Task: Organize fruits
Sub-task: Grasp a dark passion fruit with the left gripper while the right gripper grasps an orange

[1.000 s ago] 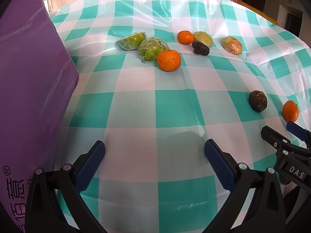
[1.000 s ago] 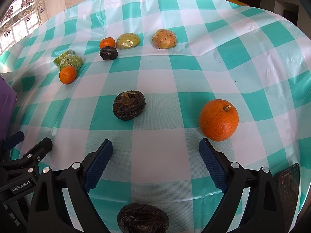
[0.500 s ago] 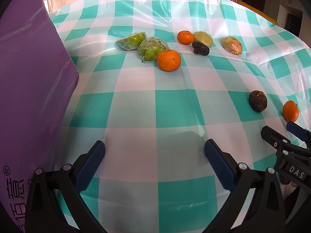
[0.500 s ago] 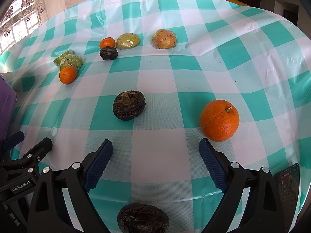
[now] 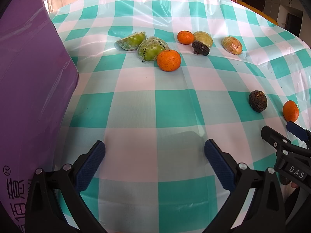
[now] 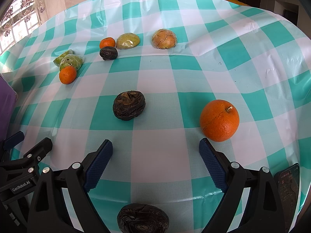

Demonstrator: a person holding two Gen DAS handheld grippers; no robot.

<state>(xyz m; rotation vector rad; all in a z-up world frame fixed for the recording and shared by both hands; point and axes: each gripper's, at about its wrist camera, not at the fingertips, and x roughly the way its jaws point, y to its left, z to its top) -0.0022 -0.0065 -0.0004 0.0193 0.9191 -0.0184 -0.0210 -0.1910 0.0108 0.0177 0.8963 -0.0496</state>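
Judging progress: sorting barely begun, no fruit grouped by kind. Checked tablecloth (image 6: 175,155) carries everything, with purple box (image 5: 29,97) at left edge (purpose unclear). Big orange (image 6: 219,120) lies just beyond right gripper (image 6: 155,148), wrinkled dark fruit (image 6: 129,107) nearby, wrapped green halves (image 5: 151,48) and mandarins (image 5: 168,60) scattered far side. Left gripper (image 5: 154,148) and right both spread wide, holding nothing.
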